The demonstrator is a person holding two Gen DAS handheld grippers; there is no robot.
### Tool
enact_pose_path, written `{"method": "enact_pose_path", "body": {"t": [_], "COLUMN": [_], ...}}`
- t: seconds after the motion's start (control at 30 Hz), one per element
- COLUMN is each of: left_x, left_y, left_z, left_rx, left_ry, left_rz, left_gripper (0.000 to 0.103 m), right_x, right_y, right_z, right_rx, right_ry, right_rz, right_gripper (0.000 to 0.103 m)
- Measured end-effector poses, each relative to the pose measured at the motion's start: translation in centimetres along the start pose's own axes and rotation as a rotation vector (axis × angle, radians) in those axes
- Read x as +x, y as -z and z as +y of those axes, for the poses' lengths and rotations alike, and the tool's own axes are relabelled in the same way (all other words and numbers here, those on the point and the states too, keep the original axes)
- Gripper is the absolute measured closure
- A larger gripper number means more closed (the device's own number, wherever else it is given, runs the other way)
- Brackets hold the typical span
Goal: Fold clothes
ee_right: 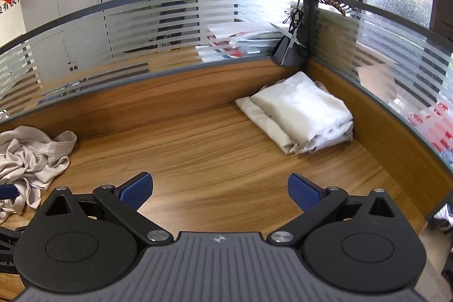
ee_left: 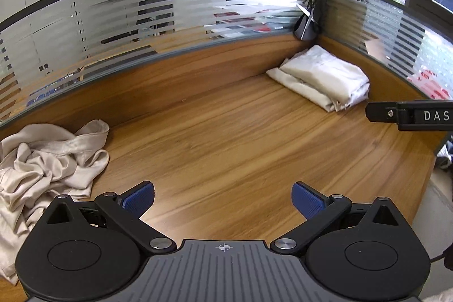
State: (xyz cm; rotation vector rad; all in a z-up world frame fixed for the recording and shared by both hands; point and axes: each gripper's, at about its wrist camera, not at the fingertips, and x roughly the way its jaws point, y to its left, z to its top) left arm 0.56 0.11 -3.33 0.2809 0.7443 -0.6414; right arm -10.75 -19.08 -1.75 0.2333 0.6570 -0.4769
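Both grippers, left (ee_left: 223, 201) and right (ee_right: 220, 196), gape empty over bare desk (ee_left: 226, 137). Crumpled garment (ee_left: 48, 160) lies lower left; folded stack (ee_left: 322, 77) upper right. Risk: pinching several tangled layers together.

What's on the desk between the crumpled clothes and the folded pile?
Nothing: only bare wooden desk lies between the crumpled clothes and the folded pile, as the right wrist view shows.

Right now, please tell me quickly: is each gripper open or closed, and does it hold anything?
Left gripper: open, holding nothing.
Right gripper: open, holding nothing.
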Motion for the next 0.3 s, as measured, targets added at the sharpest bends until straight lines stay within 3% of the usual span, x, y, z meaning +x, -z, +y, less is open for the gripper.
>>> {"method": "enact_pose_path", "body": {"t": [0.3], "left_x": [0.0], "left_y": [0.9], "left_z": [1.0], "left_rx": [-0.034], "left_ry": [0.009], "left_rz": [0.000], "left_gripper": [0.000], "right_x": [-0.6], "right_y": [2.2], "right_z": [1.1], "right_rx": [-0.006], "right_ry": [0.024], "right_rz": [0.039], "right_gripper": [0.001]}}
